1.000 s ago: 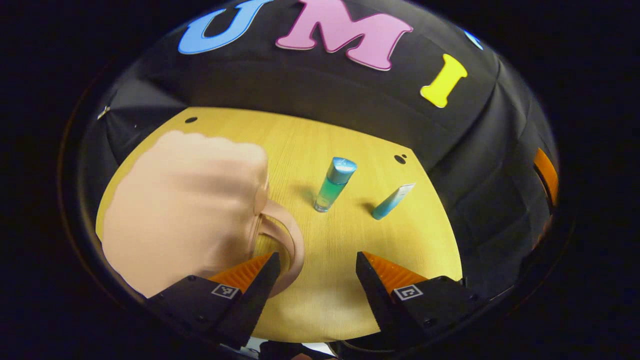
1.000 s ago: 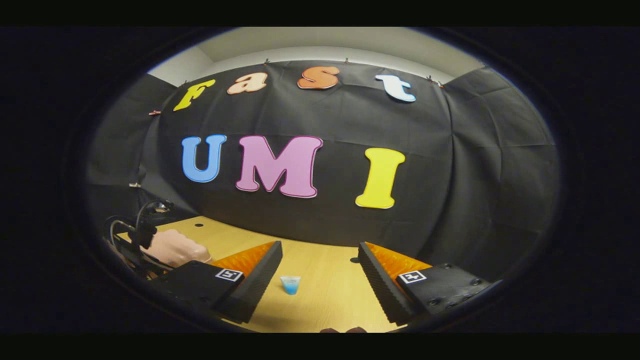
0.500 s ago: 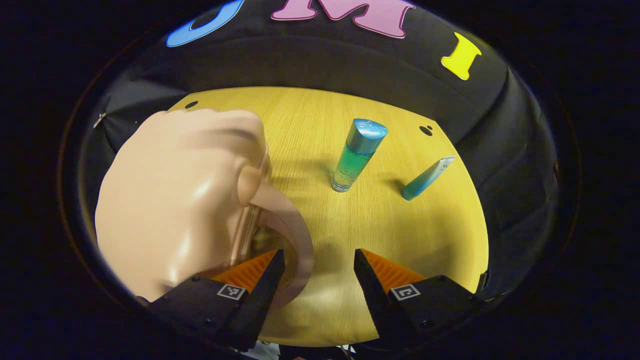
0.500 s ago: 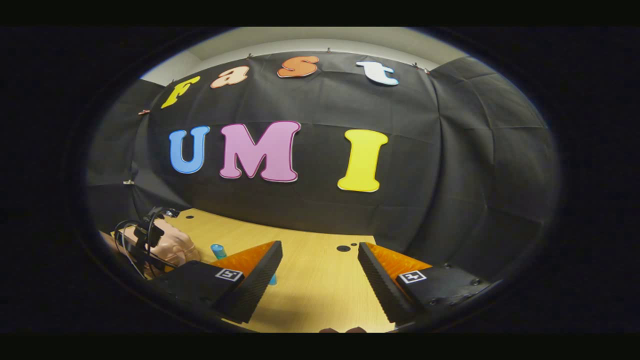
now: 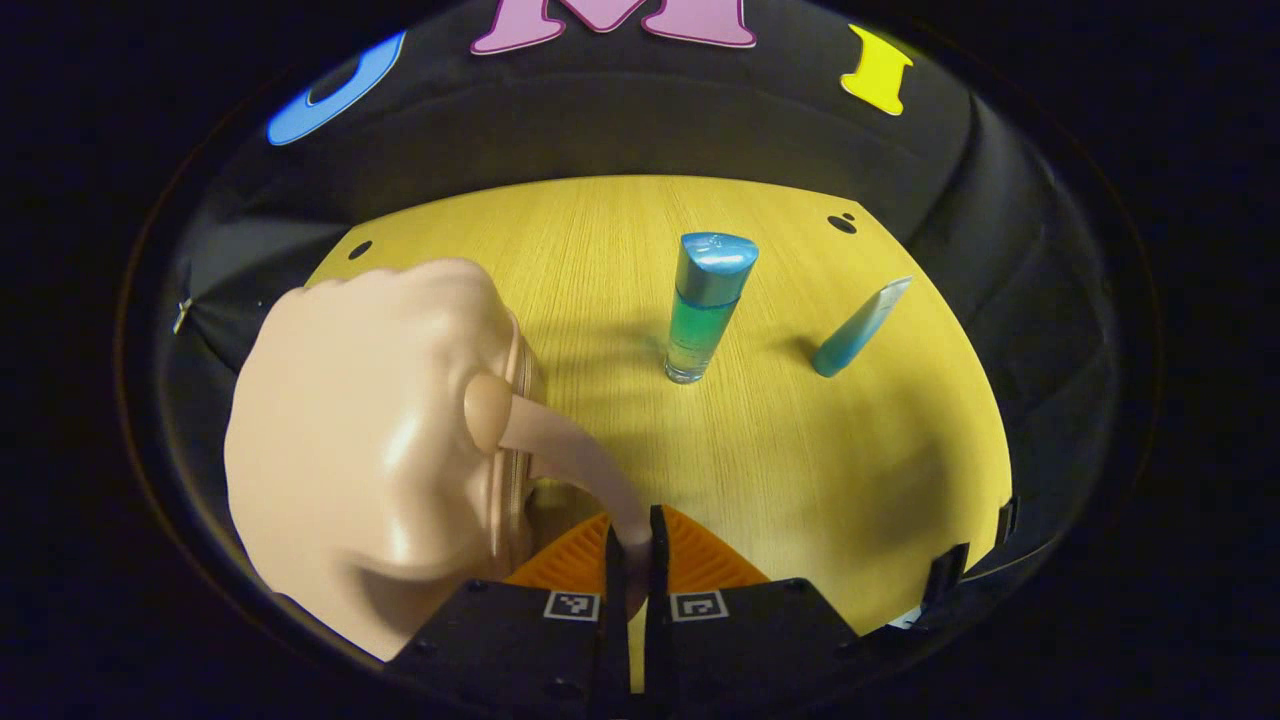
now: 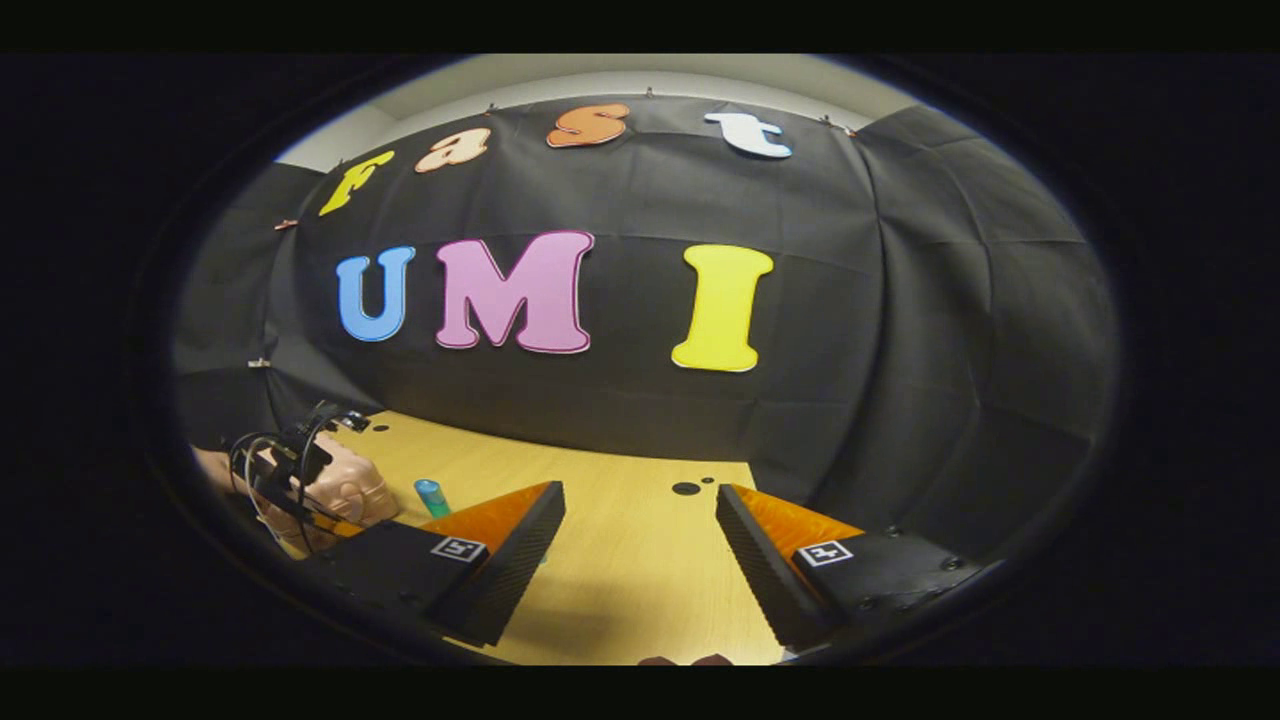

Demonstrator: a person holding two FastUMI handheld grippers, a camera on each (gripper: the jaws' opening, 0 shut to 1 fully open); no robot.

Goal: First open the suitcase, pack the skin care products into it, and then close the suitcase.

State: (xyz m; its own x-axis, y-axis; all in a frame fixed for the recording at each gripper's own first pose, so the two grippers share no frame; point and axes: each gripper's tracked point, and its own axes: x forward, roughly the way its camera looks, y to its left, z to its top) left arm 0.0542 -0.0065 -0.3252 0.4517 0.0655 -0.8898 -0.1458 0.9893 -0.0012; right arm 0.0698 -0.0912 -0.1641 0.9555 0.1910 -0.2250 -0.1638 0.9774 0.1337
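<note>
Left tool (image 5: pixel 630 545) at bottom centre of the left gripper view, clenched on the suitcase handle (image 5: pixel 570 455), fingers pressed against the thin peach loop from both sides. Peach suitcase (image 5: pixel 370 440) fills the left half of that view, lying on the yellow wood bench (image 5: pixel 800 450), zip seam running along its right edge, lid looks closed. Blue-green bottle (image 5: pixel 705 305) stands upright at upper centre of the left gripper view, apart from the suitcase. Small blue tube (image 5: pixel 858 328) leans tilted at upper right, well apart from the bottle. Right tool (image 6: pixel 640 535) at bottom centre of the right gripper view, released, fingers spread wide with nothing between them, hovering above bare bench (image 6: pixel 640 580). At lower left of the right gripper view: suitcase (image 6: pixel 345 490) with a cabled rig over it, bottle (image 6: pixel 432 497) just to its right. Black cloth wall (image 6: pixel 900 350) behind the bench
</note>
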